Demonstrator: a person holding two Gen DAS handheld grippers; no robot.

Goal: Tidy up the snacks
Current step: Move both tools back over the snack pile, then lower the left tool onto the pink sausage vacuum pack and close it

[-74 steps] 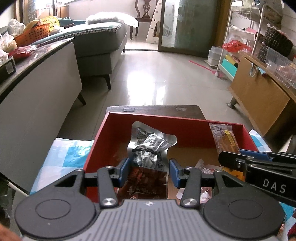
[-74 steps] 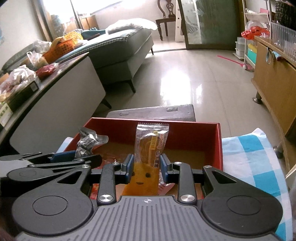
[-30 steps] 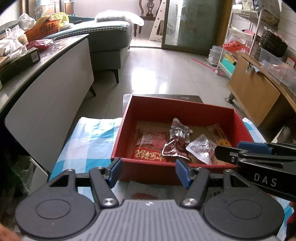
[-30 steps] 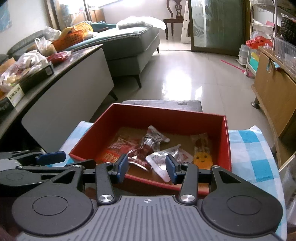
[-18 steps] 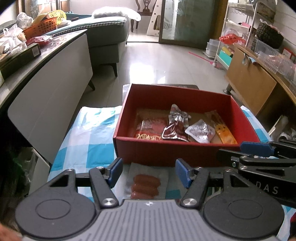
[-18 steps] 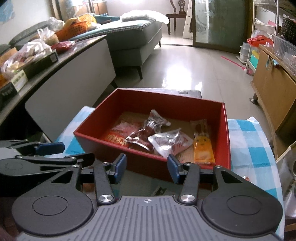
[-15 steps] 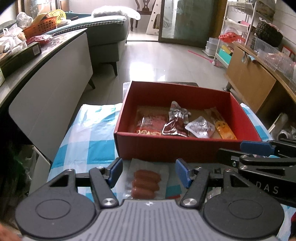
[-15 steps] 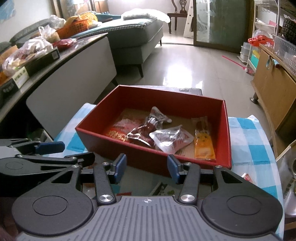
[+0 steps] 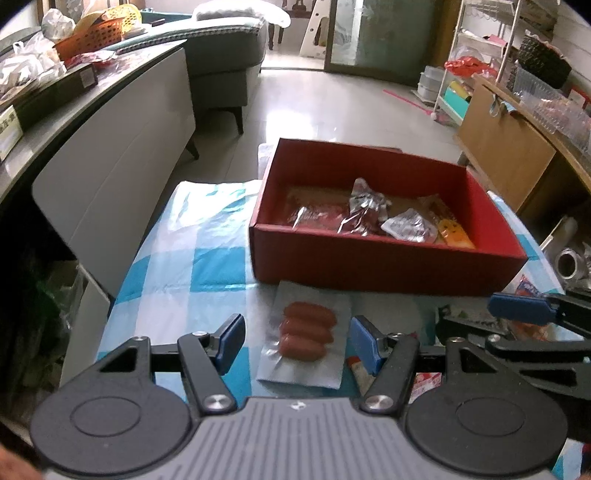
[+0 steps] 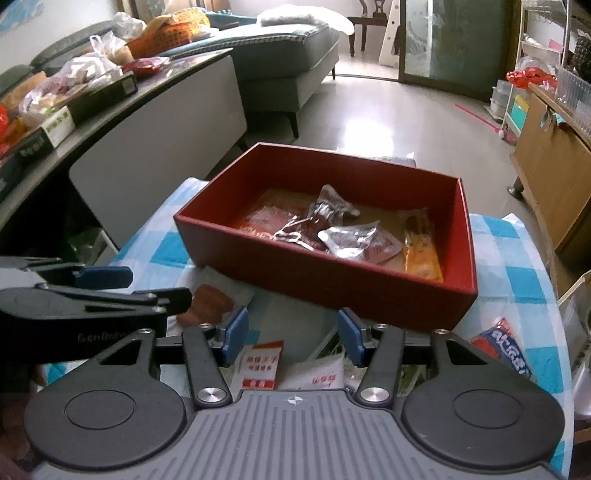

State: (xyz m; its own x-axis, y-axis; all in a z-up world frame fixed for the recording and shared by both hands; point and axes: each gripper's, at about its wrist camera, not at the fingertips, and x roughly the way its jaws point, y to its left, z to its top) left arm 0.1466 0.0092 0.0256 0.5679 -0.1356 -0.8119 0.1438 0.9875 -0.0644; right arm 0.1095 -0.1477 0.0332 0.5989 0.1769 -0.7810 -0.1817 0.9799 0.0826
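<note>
A home living room: a grey-green sofa [image 10: 280, 40] stands on a glossy tiled floor [image 9: 332, 110], with a glass sliding door [image 10: 461, 40] behind, a wooden cabinet [image 9: 509, 147], a wire shelving rack [image 9: 476, 55] and a cluttered sideboard [image 10: 110, 122].

A: What lies beyond the table?

B: A pale, glossy tiled floor [image 9: 332, 107] that reflects daylight. On the far left a grey-green sofa [image 10: 280, 48] on dark legs, a white cushion [image 10: 303, 16] on top.

A: And nearer on the left?

B: A long counter with a dark top and white front [image 10: 155, 122], heaped with bags and an orange basket [image 9: 88, 35]. On the right, a wooden cabinet [image 9: 506, 147] and a white wire rack [image 9: 476, 48]. Far back, a glass sliding door [image 10: 447, 40].
</note>
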